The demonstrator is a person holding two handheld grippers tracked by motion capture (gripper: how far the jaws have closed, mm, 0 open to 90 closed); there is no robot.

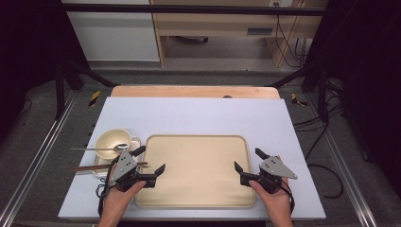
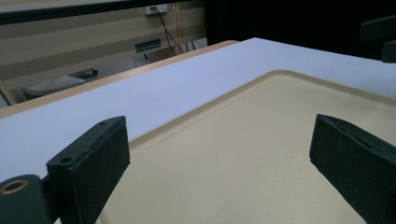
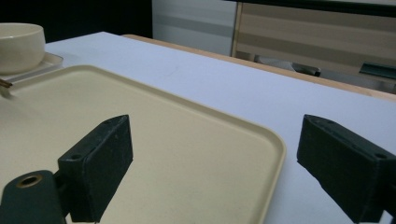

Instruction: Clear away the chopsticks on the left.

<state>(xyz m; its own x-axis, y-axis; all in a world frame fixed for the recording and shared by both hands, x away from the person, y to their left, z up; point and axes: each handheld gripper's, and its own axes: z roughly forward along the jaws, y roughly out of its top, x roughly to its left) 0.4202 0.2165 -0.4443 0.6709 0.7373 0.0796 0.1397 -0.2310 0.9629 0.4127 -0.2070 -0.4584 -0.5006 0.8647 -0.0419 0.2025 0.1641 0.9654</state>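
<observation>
1. Between my two hands, on the white table sheet, lies the beige tray, bare, its long axis running left to right across me.
2. Left gripper: jaws spread wide, holding nothing, hovering over the tray's left edge and aimed inward across it. From the left gripper view the tray surface sits between and beyond the jaws.
3. Right gripper: jaws likewise spread, empty, over the tray's right edge. In the right gripper view the tray's raised rim runs between the jaws.
4. Each hand is about equally near its own short side of the tray; neither jaw touches it, as far as I can tell.
5. Tray looks: smooth matte plastic, rounded corners, low lip all round. Judgement: light but broad, best taken from both ends.
6. Left of the tray, just beside it: cream bowl on a small dish, spoon across it, chopsticks nearer me.
</observation>
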